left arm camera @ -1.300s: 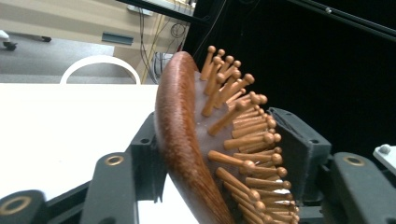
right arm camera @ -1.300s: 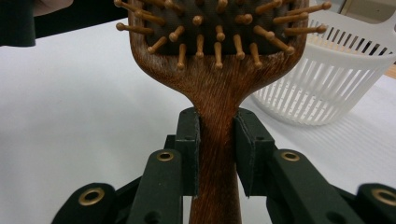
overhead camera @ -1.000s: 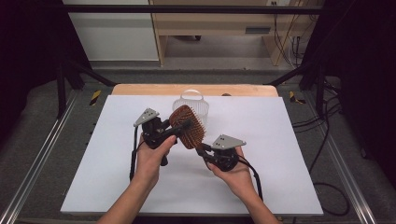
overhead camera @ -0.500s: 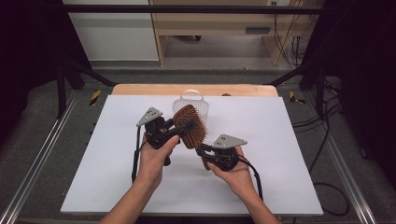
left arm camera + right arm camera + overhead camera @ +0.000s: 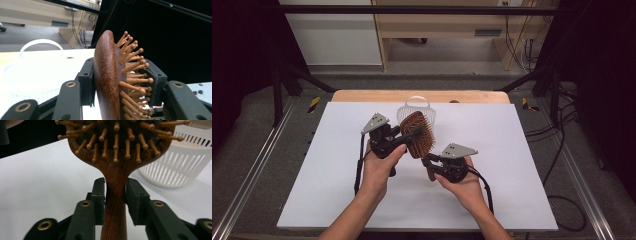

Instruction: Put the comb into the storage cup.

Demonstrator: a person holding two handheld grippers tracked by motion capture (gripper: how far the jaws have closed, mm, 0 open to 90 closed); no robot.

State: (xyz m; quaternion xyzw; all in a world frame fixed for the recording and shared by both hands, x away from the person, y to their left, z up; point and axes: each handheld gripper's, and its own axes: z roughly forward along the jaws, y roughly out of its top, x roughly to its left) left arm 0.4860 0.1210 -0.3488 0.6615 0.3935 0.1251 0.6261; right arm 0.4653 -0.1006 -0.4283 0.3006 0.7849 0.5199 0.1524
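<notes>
High view: above the white worktop (image 5: 512, 200), the left gripper (image 5: 404, 139) and right gripper (image 5: 430, 164) hold a wooden hairbrush (image 5: 418, 135) between them, forearms angled inward, a white basket (image 5: 404, 111) just beyond. Left gripper view: fingers (image 5: 86, 82) clamp the brush head across back and bristles. Right gripper view: fingers (image 5: 98, 197) pinch the handle, head above them.
</notes>
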